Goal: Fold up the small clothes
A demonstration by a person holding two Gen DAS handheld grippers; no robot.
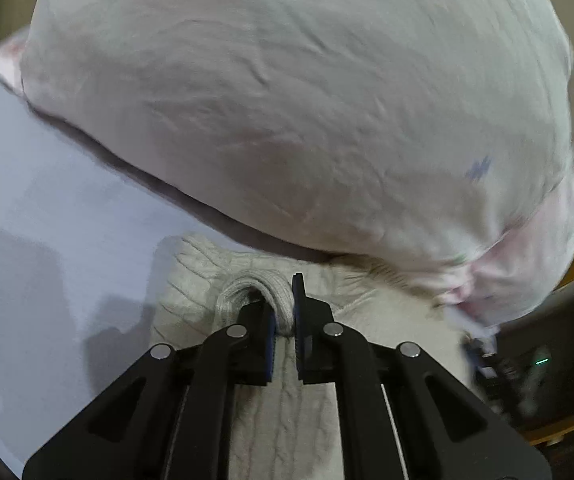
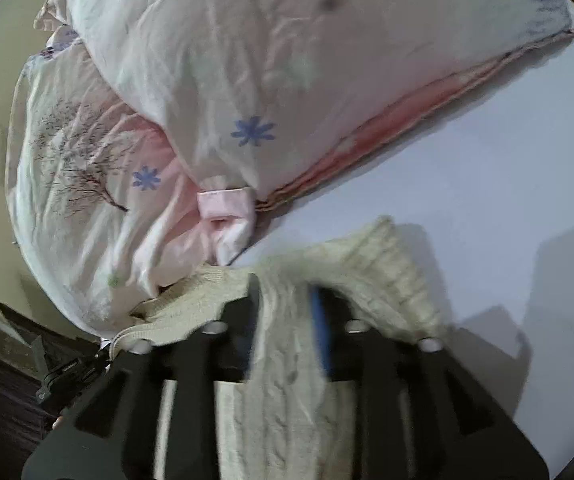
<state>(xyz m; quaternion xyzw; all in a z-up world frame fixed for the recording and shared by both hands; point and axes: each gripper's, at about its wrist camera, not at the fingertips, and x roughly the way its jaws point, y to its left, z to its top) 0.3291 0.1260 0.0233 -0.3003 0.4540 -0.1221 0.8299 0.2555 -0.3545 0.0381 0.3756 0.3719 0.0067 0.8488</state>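
Left wrist view: to the left of the left claw lies a pale sheet with soft shadows. The claw's fingers are pressed together on a rolled knit edge of a cream sweater, which spreads under and just ahead of the claw. Beyond it, filling the upper view, bulges a white pillow with a small blue print toward the right.

Right wrist view, blurred by motion: up and left of the right claw sits a rumpled duvet with a tree print and blue flowers, the pillow on top. The sweater bunches between the claw's fingers, which stand somewhat apart; whether they pinch it I cannot tell. To the right, sheet
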